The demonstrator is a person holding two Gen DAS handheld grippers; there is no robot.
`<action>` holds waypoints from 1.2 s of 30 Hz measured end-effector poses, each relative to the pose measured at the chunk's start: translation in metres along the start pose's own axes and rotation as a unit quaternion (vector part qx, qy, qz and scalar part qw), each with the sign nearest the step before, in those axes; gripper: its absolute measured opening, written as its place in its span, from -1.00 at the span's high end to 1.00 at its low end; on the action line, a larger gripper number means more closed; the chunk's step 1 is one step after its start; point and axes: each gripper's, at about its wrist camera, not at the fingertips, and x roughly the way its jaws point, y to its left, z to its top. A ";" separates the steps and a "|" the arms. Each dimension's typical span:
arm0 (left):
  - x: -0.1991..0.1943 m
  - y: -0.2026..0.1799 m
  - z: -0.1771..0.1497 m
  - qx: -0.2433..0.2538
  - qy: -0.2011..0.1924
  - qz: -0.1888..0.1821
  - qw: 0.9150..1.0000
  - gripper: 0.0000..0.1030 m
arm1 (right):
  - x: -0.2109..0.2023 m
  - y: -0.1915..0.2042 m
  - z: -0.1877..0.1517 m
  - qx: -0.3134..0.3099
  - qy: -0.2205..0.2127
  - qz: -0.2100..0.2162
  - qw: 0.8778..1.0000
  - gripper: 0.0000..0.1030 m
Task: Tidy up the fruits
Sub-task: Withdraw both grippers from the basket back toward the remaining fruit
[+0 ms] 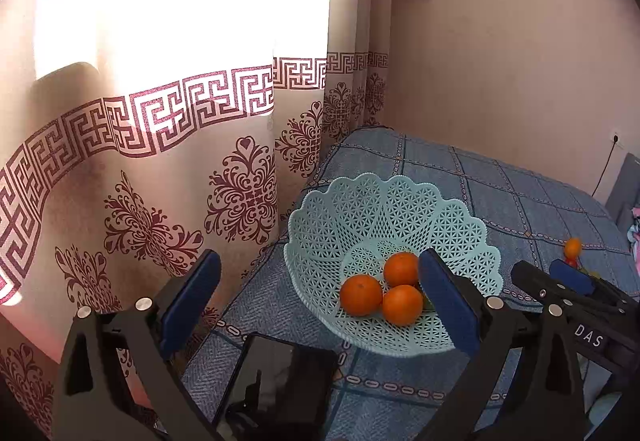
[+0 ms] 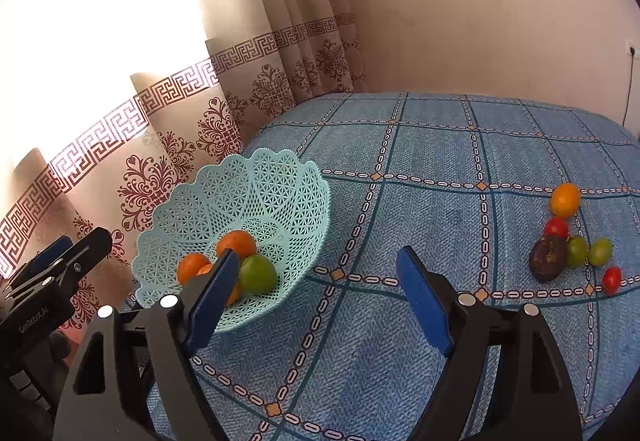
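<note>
Mint lattice basket (image 2: 240,201) near the bed (image 2: 440,341) edge could tip if our released left tool (image 1: 320,305) and right tool (image 2: 320,297) bump it.

1. Strong daylight comes through the curtain (image 1: 172,89) at upper left in both views; the window area is blown out to plain white with no detail.
2. The wall (image 2: 480,21) and the blue checked cloth (image 2: 440,145) are evenly and softly lit, with a warm pinkish cast.
3. Shadows on the cloth are faint and diffuse.
4. Fisheye distortion bends the curtain's patterned band and the cloth's lines into curves, and the corners are vignetted black.
5. Focus is fairly sharp at centre; detail softens near the edges.
</note>
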 end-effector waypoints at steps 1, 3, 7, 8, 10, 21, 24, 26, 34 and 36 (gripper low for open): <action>0.000 -0.001 0.000 0.001 0.000 0.000 1.000 -0.94 | -0.001 -0.002 0.000 0.002 0.000 -0.001 1.000 -0.56; 0.000 -0.003 0.000 0.004 0.000 -0.002 1.000 -0.94 | -0.002 -0.005 0.000 0.004 -0.001 -0.004 1.000 -0.56; -0.001 -0.008 -0.001 0.010 0.003 -0.005 1.000 -0.94 | -0.004 -0.013 -0.001 0.012 -0.001 -0.009 1.000 -0.56; 0.000 -0.010 -0.002 0.010 0.005 -0.006 1.000 -0.94 | -0.005 -0.016 -0.002 0.014 -0.001 -0.011 1.000 -0.57; 0.001 -0.012 -0.002 0.011 0.009 -0.009 1.000 -0.94 | -0.006 -0.021 -0.003 0.019 -0.001 -0.013 1.000 -0.57; -0.006 -0.040 -0.001 0.039 0.007 -0.023 0.999 -0.94 | -0.016 -0.046 -0.006 0.040 -0.006 -0.018 0.999 -0.57; -0.006 -0.049 -0.001 0.045 0.008 -0.028 0.999 -0.94 | -0.022 -0.055 -0.007 0.045 -0.008 -0.023 0.999 -0.57; -0.007 -0.056 -0.001 0.050 0.009 -0.033 0.998 -0.94 | -0.025 -0.062 -0.008 0.050 -0.009 -0.027 0.998 -0.58; -0.009 -0.083 -0.002 0.074 0.007 -0.051 0.996 -0.94 | -0.036 -0.093 -0.011 0.071 -0.016 -0.048 0.996 -0.58; -0.010 -0.090 -0.002 0.078 0.008 -0.056 0.995 -0.94 | -0.040 -0.100 -0.012 0.074 -0.017 -0.054 0.996 -0.58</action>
